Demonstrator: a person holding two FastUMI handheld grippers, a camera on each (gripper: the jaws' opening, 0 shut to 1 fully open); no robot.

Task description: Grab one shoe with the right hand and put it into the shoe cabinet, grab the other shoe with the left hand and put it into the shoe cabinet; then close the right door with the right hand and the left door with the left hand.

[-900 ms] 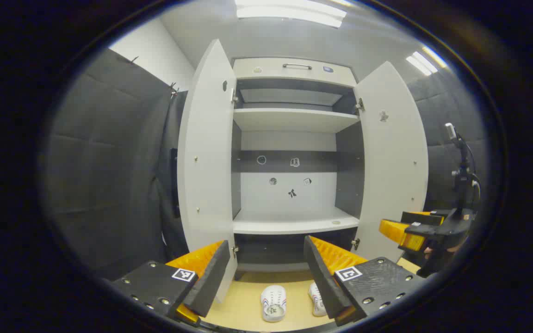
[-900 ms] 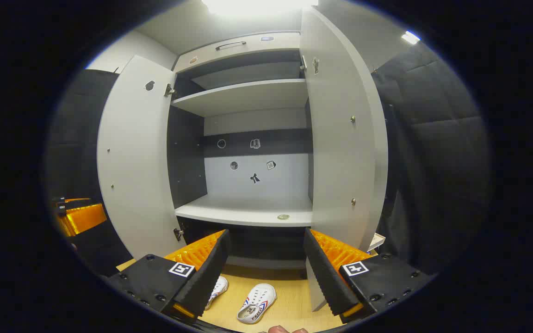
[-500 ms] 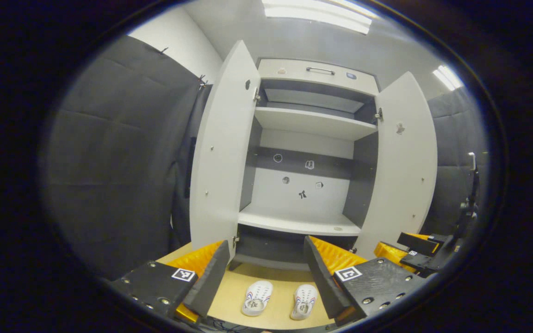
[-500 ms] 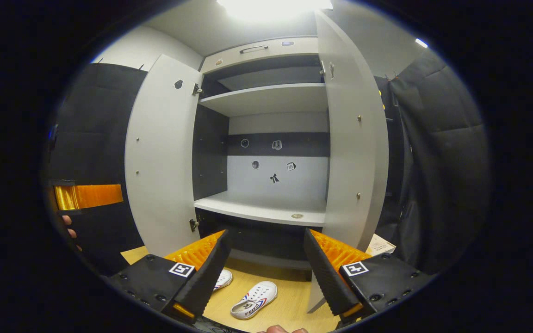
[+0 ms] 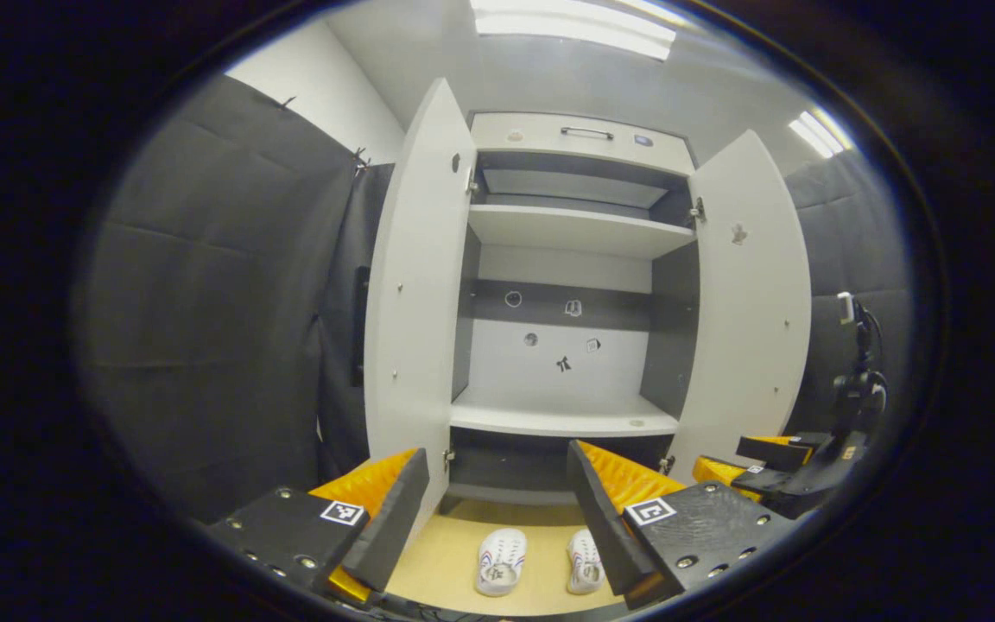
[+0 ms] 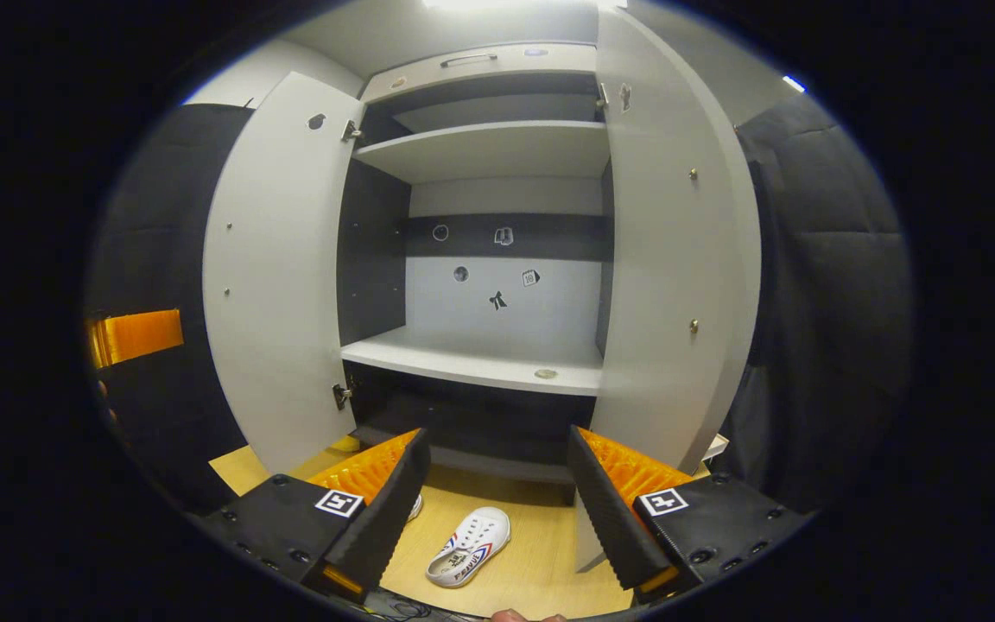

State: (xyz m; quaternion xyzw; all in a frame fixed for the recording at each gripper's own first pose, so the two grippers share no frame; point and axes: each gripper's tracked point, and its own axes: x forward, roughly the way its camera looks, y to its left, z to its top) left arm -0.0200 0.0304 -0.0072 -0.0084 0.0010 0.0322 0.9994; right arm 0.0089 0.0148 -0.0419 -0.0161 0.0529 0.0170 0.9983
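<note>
Two white shoes with red and blue stripes lie on the wooden floor before the open shoe cabinet. In the left gripper view the left shoe (image 5: 500, 561) and the right shoe (image 5: 584, 561) sit side by side, below my open left gripper (image 5: 496, 466). In the right gripper view one shoe (image 6: 469, 557) lies slanted between the fingers of my open right gripper (image 6: 497, 436), well beneath it. The other shoe (image 6: 414, 508) is mostly hidden behind the left finger. Both doors, left door (image 6: 277, 276) and right door (image 6: 670, 259), stand wide open. The middle shelf (image 6: 480, 363) is bare apart from a small round disc (image 6: 545, 374).
The right gripper (image 5: 774, 462) shows low at the right of the left gripper view, with a dark stand (image 5: 860, 380) behind it. Dark padded walls flank the cabinet. A small pale card (image 6: 713, 447) lies on the floor by the right door.
The right gripper has moved closer to the cabinet, which looks larger now. The left gripper's view has swung slightly, shifting the shoes to the right. Both grippers stay open.
</note>
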